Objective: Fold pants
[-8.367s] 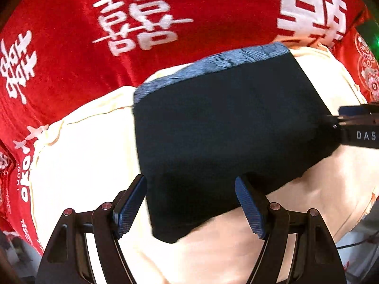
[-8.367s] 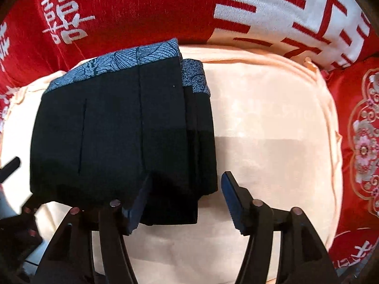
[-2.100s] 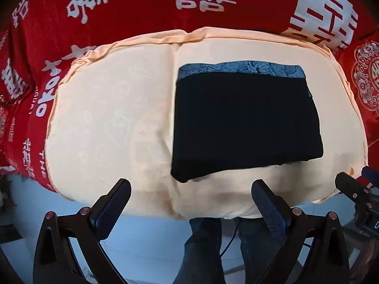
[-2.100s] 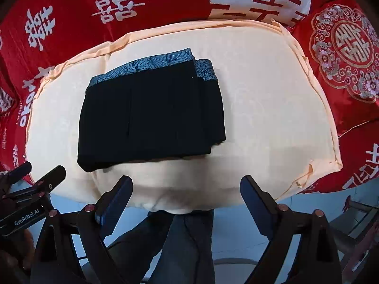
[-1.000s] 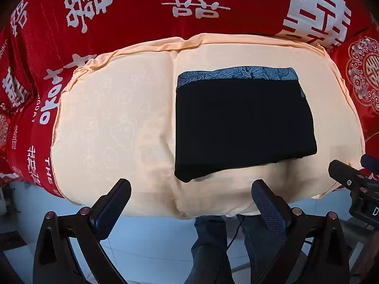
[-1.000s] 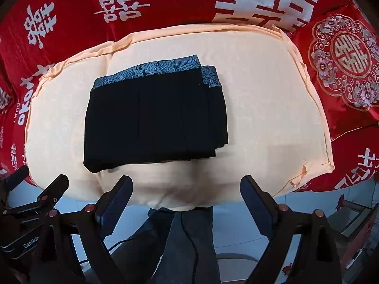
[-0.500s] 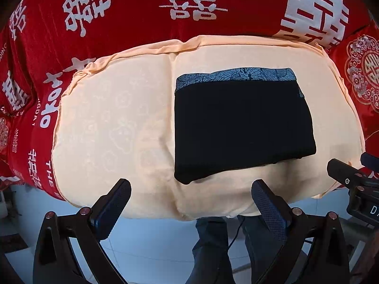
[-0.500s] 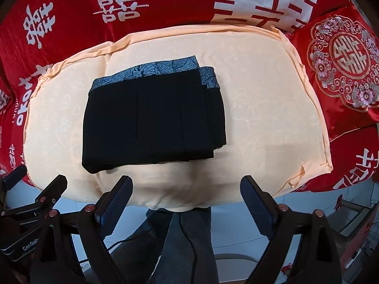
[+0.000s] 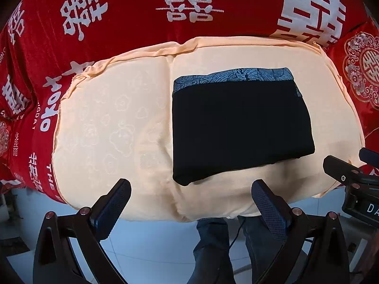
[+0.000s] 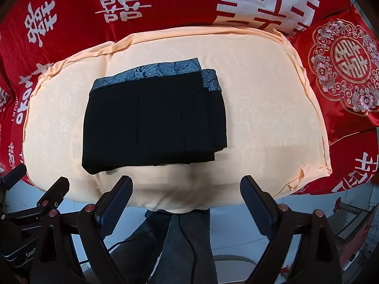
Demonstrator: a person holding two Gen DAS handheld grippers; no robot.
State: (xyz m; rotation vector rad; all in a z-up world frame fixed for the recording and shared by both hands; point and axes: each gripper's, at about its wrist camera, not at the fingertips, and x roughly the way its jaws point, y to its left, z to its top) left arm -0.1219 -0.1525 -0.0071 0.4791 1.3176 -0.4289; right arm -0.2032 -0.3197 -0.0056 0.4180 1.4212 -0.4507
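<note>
Left gripper [image 9: 190,203]: hung off the near edge of the peach cushion [image 9: 106,123], above the pale floor, fingers spread wide and holding nothing.
Right gripper [image 10: 186,200]: hovered off the cushion's near edge too, fingers parted and empty.
Pants [image 10: 154,120]: lay folded in a black rectangle on the cushion, patterned blue-grey waistband [image 10: 151,72] toward its far edge.
Red bedspread [image 10: 165,2]: lay beyond and beside the cushion.

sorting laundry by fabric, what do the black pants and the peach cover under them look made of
Black pants: matte soft cloth, no sheen, with a blue-grey printed waistband; likely knit, not certain. Peach cover: smooth woven fabric with faint tone-on-tone cloud figures, damask-like.
</note>
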